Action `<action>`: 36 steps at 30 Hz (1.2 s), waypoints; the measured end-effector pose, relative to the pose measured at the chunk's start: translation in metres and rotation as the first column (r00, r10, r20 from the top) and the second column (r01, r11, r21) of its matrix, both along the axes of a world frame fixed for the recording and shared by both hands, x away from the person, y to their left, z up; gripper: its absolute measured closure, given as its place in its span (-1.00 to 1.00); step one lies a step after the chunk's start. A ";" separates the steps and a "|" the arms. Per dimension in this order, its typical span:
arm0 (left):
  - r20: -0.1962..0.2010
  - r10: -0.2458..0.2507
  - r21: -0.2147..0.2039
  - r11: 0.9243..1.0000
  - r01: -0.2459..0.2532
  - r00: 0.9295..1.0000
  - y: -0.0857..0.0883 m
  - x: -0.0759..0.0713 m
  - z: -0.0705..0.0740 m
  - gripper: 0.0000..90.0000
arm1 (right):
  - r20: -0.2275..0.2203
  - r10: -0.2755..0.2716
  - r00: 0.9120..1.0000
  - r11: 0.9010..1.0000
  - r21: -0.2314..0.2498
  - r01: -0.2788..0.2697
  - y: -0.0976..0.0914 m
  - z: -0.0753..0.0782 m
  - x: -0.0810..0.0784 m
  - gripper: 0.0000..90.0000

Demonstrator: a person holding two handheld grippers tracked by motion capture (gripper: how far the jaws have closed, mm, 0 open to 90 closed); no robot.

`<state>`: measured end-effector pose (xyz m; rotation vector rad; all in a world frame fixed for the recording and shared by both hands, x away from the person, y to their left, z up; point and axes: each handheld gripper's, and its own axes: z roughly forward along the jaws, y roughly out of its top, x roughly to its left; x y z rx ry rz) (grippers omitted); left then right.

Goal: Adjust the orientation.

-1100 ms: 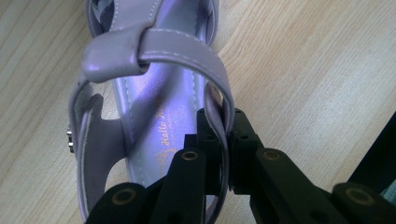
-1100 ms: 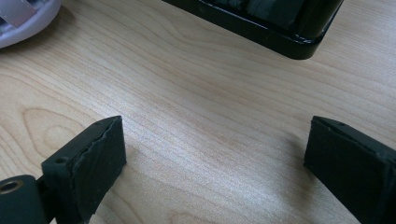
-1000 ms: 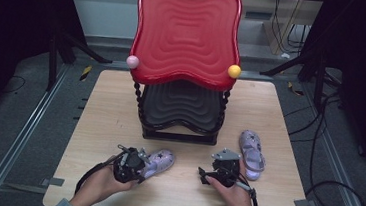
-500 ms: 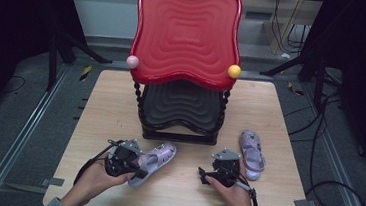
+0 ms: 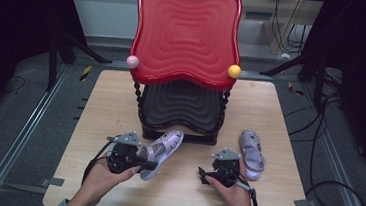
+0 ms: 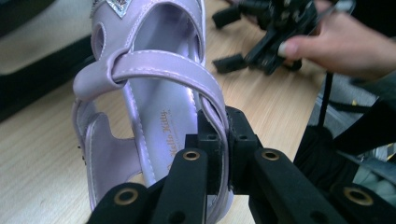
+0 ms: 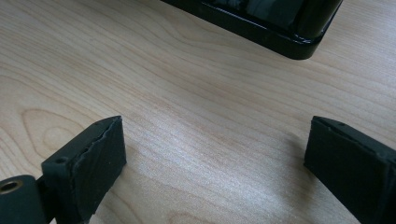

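The left gripper (image 6: 219,154) is clamped on the side strap of a lilac sandal (image 6: 154,107), whose printed insole and silver toe trim the left gripper view shows. In the high view that sandal (image 5: 163,150) tilts just before the black-and-red tiered stand (image 5: 185,58), its twin sandal (image 5: 251,151) flat beside the right gripper (image 5: 204,175). The right gripper's jaws gape over the bare pale wooden table (image 7: 201,93), ringed by grey floor.

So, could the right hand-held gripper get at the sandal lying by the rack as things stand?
Probably yes: the right hand-held gripper is open, and the sandal lies just beside it on bare table, with nothing between them.
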<state>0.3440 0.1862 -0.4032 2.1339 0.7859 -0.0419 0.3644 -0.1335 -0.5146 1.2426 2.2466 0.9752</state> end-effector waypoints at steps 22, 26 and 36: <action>0.076 0.117 -0.125 0.986 -0.107 0.990 -0.015 0.021 0.038 0.92 | 0.002 0.002 1.000 1.000 0.000 -0.002 0.000 0.000 0.000 -0.88; 0.104 0.150 -0.145 0.980 -0.134 0.983 -0.025 0.026 0.042 0.92 | 0.001 0.002 1.000 1.000 -0.001 -0.002 0.000 0.000 0.000 -0.88; 0.178 0.214 -0.181 0.967 -0.182 0.960 -0.042 0.036 0.043 0.92 | 0.004 0.002 1.000 1.000 -0.001 -0.002 0.000 0.000 0.000 -0.88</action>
